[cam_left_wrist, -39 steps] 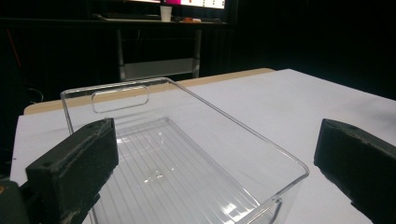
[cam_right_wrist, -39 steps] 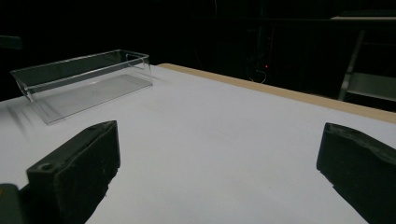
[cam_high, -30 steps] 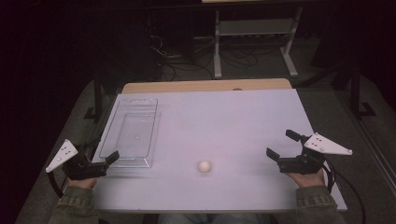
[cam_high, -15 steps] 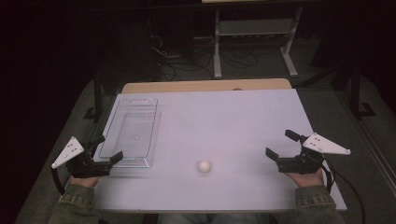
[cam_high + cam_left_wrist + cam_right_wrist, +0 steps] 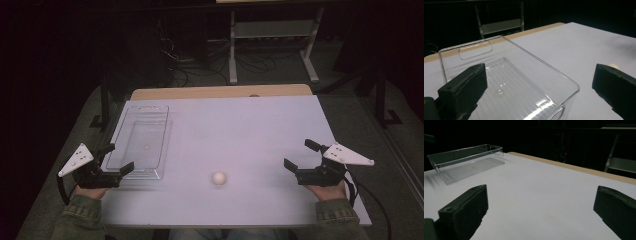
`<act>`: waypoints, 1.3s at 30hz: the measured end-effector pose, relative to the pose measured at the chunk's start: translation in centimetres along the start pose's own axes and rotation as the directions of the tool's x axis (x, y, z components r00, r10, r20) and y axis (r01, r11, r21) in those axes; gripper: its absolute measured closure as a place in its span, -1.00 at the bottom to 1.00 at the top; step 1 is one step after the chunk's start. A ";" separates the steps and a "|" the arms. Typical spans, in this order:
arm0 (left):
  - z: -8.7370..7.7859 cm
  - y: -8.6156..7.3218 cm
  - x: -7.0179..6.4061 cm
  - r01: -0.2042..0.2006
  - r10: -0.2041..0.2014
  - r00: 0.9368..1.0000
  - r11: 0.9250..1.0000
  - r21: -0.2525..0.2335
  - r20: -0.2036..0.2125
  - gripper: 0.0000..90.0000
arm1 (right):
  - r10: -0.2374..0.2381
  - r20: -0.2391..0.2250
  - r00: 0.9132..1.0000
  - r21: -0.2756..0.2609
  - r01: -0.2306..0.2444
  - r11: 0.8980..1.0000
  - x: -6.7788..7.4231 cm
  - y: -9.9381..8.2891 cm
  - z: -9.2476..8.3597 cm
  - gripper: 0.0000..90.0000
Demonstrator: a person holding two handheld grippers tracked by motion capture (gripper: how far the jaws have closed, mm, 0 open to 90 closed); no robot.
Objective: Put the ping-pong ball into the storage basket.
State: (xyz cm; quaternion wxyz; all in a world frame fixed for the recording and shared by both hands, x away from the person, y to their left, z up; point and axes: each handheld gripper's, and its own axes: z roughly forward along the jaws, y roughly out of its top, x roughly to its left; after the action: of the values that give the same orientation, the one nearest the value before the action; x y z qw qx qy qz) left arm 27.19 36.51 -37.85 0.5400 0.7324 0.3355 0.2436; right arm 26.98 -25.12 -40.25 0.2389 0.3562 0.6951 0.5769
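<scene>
Ball (image 5: 219,178) blurred, mid-table; clear tray (image 5: 142,145) near edge cut off; both grippers' jaws apart.

One clear plastic bin (image 5: 142,142), one white ball (image 5: 219,178), two hand-held tools, one white table (image 5: 250,130).

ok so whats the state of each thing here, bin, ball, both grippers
bin: upright on the table, open top, nothing in it
ball: resting on the table, outside the bin, untouched
left gripper: open, holding nothing, at the bin's near end
right gripper: open, holding nothing, above the table near its right edge
</scene>
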 end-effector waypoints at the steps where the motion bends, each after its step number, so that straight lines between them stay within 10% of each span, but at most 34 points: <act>1: 0.1 0.1 0.0 -0.003 0.003 1.000 1.000 0.007 0.002 -1.00 | 0.000 0.000 1.000 0.000 0.000 1.000 0.0 0.0 0.0 -1.00; 23: 2.0 3.0 -0.9 -0.093 0.086 0.994 0.990 0.104 0.065 -1.00 | -0.001 -0.003 1.000 0.003 0.001 1.000 0.0 0.0 0.1 -1.00; 39: 3.4 5.1 -1.8 -0.161 0.139 0.982 0.969 0.185 0.126 -1.00 | 0.000 -0.005 1.000 0.007 0.000 1.000 0.1 0.0 0.1 -1.00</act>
State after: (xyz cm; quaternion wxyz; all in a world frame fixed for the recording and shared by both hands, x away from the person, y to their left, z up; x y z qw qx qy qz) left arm 29.65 32.05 -33.98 0.4639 0.8174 0.2703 0.2085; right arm 26.98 -25.03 -40.29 0.2360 0.3556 0.6977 0.5753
